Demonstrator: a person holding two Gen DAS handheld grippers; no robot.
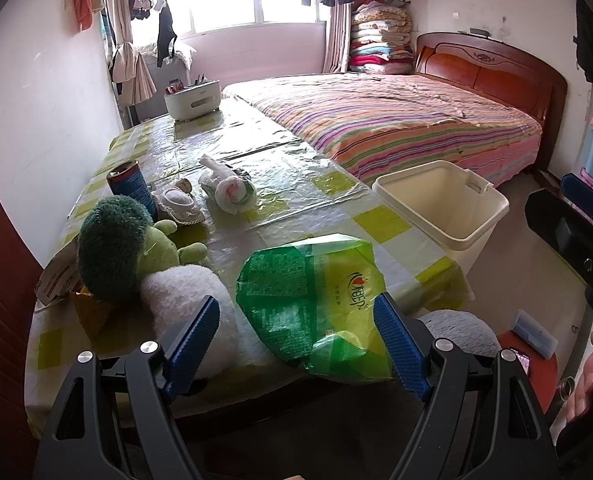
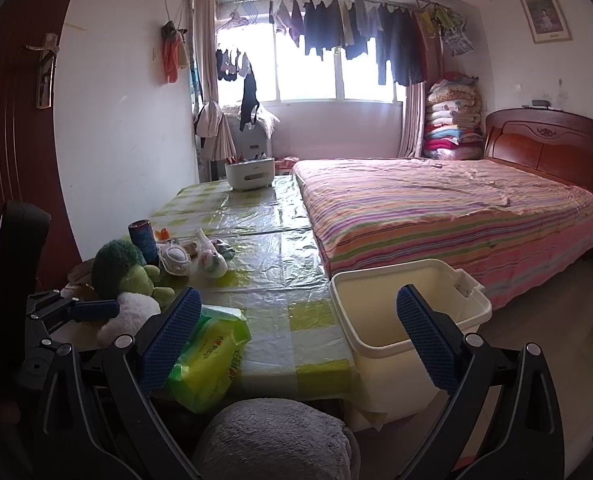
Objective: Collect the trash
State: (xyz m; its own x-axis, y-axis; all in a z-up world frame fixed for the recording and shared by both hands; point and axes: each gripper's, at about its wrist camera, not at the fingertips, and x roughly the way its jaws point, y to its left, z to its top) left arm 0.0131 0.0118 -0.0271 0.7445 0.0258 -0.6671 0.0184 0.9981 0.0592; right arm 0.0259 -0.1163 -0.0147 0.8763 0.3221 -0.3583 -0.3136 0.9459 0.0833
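Bedroom, table [image 1: 264,148] beside bed [image 1: 396,120]. Left tongs [image 1: 298,342] released, straddling green wrapper [image 1: 316,300] at near table edge. Right tongs [image 2: 298,332] released, empty. Bin [image 1: 444,204] empty; wads [image 1: 232,188] and can [image 1: 130,184] uncollected. Task barely begun.

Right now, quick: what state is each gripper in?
Left gripper: open, jaws either side of the crumpled green plastic wrapper, not pressing it.
Right gripper: open, holding nothing.
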